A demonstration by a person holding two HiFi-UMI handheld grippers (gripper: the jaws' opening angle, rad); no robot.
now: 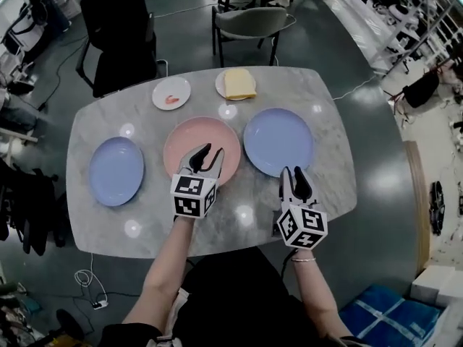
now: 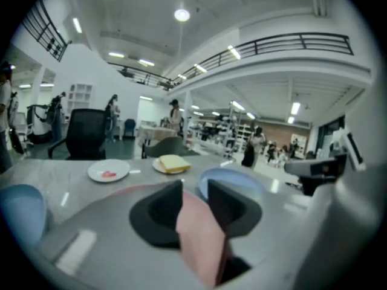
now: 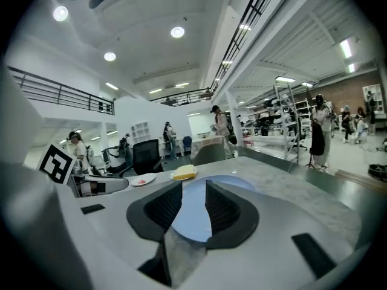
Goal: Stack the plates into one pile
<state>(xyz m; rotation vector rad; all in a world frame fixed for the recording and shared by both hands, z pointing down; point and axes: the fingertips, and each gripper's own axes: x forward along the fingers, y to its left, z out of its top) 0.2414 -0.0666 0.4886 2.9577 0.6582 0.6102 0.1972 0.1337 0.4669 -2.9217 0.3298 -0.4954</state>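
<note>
Three large plates lie in a row on the marble table (image 1: 239,202): a blue plate (image 1: 116,170) at the left, a pink plate (image 1: 189,137) in the middle, another blue plate (image 1: 278,139) at the right. My left gripper (image 1: 206,157) hovers over the pink plate's near half, open; the pink plate (image 2: 196,234) shows through the gap between its jaws (image 2: 195,189). At the near rim of the right blue plate (image 3: 192,217) my right gripper (image 1: 296,179) stands open, with nothing gripped (image 3: 193,192).
At the table's far side sit a small white plate (image 1: 171,92) with a red scrap and another white plate carrying a yellow block (image 1: 238,83). A black chair (image 1: 119,27) and a grey chair (image 1: 249,22) stand beyond the table. People move about in the far hall.
</note>
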